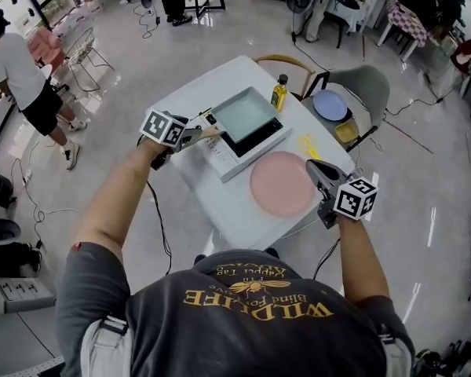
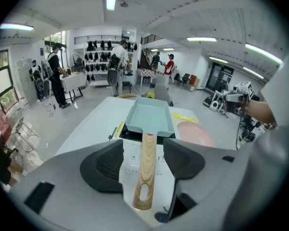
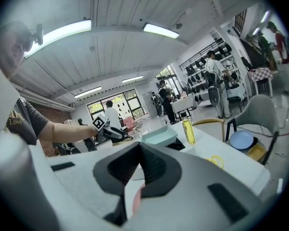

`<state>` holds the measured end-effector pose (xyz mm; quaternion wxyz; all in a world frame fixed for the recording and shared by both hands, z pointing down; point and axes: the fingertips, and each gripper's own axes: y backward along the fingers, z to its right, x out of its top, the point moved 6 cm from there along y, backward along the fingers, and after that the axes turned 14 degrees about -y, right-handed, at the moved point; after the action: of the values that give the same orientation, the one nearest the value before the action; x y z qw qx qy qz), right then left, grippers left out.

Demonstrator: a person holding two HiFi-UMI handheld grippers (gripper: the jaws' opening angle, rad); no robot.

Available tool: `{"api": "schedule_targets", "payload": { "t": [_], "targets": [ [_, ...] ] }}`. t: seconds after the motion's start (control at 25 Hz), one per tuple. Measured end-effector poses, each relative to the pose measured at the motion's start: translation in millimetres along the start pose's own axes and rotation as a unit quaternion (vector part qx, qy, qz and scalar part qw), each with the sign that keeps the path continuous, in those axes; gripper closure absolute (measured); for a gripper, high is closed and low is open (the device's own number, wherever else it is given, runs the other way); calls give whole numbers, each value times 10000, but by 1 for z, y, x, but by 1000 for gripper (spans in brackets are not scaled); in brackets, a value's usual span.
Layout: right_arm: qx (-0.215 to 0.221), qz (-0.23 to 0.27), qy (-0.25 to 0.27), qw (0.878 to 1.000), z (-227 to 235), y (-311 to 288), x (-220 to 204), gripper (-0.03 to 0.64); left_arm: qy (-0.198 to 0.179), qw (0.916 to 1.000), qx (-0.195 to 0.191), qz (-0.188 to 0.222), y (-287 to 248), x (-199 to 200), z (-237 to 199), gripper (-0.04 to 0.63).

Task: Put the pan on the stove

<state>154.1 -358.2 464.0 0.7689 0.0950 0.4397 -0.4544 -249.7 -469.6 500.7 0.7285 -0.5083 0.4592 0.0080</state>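
The pan [image 1: 246, 112] is a pale teal rectangular one with a wooden handle [image 2: 147, 167]. It rests on the black top of the white stove [image 1: 243, 151] near the middle of the white table. My left gripper [image 2: 143, 160] stands open around the handle, and a gap shows between each pad and the wood. In the head view the left gripper [image 1: 200, 136] is at the stove's left corner. My right gripper [image 1: 312, 167] hovers over the table's right side, shut with nothing in it, apart from the pan [image 3: 159, 136].
A round pink plate [image 1: 282, 183] lies to the right of the stove, under the right gripper. A yellow bottle [image 1: 279, 93] stands at the table's far edge. A chair [image 1: 369, 85] holding a blue plate [image 1: 330, 104] sits beyond the table. People stand farther off.
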Motion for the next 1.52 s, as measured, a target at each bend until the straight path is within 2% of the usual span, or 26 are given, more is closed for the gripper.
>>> {"api": "schedule_targets", "payload": {
  "t": [0.16,0.32,0.52,0.64,0.72,0.84,1.0,1.16,1.28,1.52],
  "targets": [
    [20,109,154,9998,-14,5,13,616,33,9935,632,947,52,1,12,337],
    [78,251,320,9991,-32,8,26,616,122,9771,701,2003,97,1,50,365],
    [138,302,497,9982,-54,7,33,617,97,9499,673,3050,141,-3,110,427],
    [195,312,573,9977,-63,2,35,617,272,9259,485,3736,161,-3,134,509],
    [248,311,642,9971,-72,0,35,617,344,9129,457,4041,171,-3,147,552],
    [317,297,769,9961,-84,-1,35,616,299,9039,557,4231,182,-6,162,597],
    [397,328,821,9953,-94,-1,35,616,275,8914,648,4477,192,-13,170,597],
    [412,335,844,9950,-96,-1,35,615,334,8870,550,4573,194,-14,172,595],
    [405,308,815,9954,-95,1,34,617,466,8796,524,4705,195,-14,173,594],
    [397,305,775,9957,-96,1,34,615,359,8938,846,4390,193,-18,169,594]
  ]
}}
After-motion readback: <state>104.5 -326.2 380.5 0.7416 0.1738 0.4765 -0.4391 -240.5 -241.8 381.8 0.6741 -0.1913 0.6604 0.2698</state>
